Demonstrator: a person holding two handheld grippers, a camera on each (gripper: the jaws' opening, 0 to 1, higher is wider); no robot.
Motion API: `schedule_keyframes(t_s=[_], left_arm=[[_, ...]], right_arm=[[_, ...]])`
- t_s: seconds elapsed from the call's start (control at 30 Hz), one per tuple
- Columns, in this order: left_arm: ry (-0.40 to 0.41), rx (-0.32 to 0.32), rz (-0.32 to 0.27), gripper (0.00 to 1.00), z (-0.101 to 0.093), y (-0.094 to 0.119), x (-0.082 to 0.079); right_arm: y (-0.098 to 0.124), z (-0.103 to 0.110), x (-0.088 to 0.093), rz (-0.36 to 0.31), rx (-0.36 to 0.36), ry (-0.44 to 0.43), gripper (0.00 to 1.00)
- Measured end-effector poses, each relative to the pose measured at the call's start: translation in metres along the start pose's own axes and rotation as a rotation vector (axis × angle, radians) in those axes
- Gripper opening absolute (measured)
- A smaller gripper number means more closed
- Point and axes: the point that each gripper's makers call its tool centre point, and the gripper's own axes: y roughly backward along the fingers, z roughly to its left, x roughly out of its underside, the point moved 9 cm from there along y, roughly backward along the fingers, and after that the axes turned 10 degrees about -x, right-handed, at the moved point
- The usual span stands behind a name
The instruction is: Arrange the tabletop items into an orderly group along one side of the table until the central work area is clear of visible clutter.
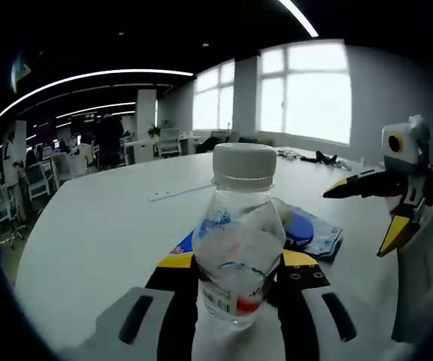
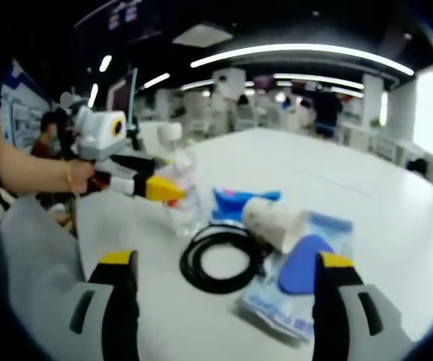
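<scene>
A clear water bottle (image 1: 239, 248) with a white cap stands upright on the white table (image 1: 104, 226), and my left gripper (image 1: 237, 260) is shut on its lower body. In the right gripper view the same bottle (image 2: 179, 197) sits at the yellow tips of the left gripper (image 2: 171, 189), held by a person's hand. My right gripper (image 2: 226, 260) is open and holds nothing; it hovers above a black cable coil (image 2: 220, 259). Beyond the coil a white paper cup (image 2: 273, 219) lies on its side on blue packets (image 2: 307, 271). The right gripper (image 1: 358, 222) shows open at the right edge.
A blue packet (image 1: 314, 235) lies just behind the bottle. A white strip (image 1: 179, 192) lies farther back on the table, and small dark items (image 1: 318, 158) sit near the window edge. The far table surface (image 2: 337, 180) is bare. Office desks and people stand in the background.
</scene>
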Motion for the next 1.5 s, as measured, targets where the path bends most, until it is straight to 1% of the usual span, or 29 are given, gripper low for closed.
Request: schedule_keyframes(t_s=[0.07, 0.2, 0.33, 0.47, 0.57, 0.67, 0.83, 1.03, 1.13, 1.27, 1.4, 1.47, 1.5], left_arm=[[-0.007, 0.007, -0.003, 0.40, 0.000, 0.000, 0.000], [0.009, 0.020, -0.001, 0.40, 0.001, 0.001, 0.000], [0.020, 0.015, -0.009, 0.39, 0.002, 0.001, -0.001], [0.042, 0.008, -0.018, 0.40, 0.008, 0.000, -0.007], [0.036, 0.002, -0.022, 0.40, 0.012, -0.001, -0.012], [0.031, -0.014, -0.028, 0.40, 0.019, -0.002, -0.016], [0.024, -0.034, -0.038, 0.40, 0.037, -0.006, -0.021], [0.016, -0.059, -0.037, 0.40, 0.056, -0.010, -0.027], [0.009, -0.067, -0.043, 0.40, 0.065, -0.013, -0.029], [0.009, -0.076, -0.037, 0.40, 0.077, -0.019, -0.029], [0.000, -0.085, -0.039, 0.40, 0.088, -0.023, -0.031], [-0.002, -0.082, -0.042, 0.40, 0.094, -0.026, -0.032], [0.000, -0.084, -0.041, 0.40, 0.096, -0.028, -0.033]], right_arm=[[-0.001, 0.001, -0.001, 0.001, -0.002, -0.002, 0.94], [-0.001, 0.002, -0.001, 0.000, -0.008, -0.003, 0.94], [-0.001, 0.002, -0.002, 0.002, -0.010, -0.005, 0.93], [0.000, 0.001, -0.002, 0.003, -0.008, -0.009, 0.93], [-0.001, 0.001, -0.003, 0.003, -0.009, -0.008, 0.93], [-0.001, 0.000, -0.003, 0.005, -0.010, -0.010, 0.92], [-0.003, -0.001, -0.003, 0.010, -0.011, -0.010, 0.91], [-0.004, -0.003, -0.004, 0.012, -0.012, -0.009, 0.91], [-0.006, -0.004, -0.004, 0.018, -0.016, -0.011, 0.90], [-0.009, -0.006, -0.005, 0.021, -0.017, -0.018, 0.90], [-0.011, -0.006, -0.008, 0.012, -0.025, -0.023, 0.89], [-0.013, -0.006, -0.010, 0.013, -0.024, -0.020, 0.90], [-0.014, -0.005, -0.010, 0.021, -0.023, -0.001, 0.90]])
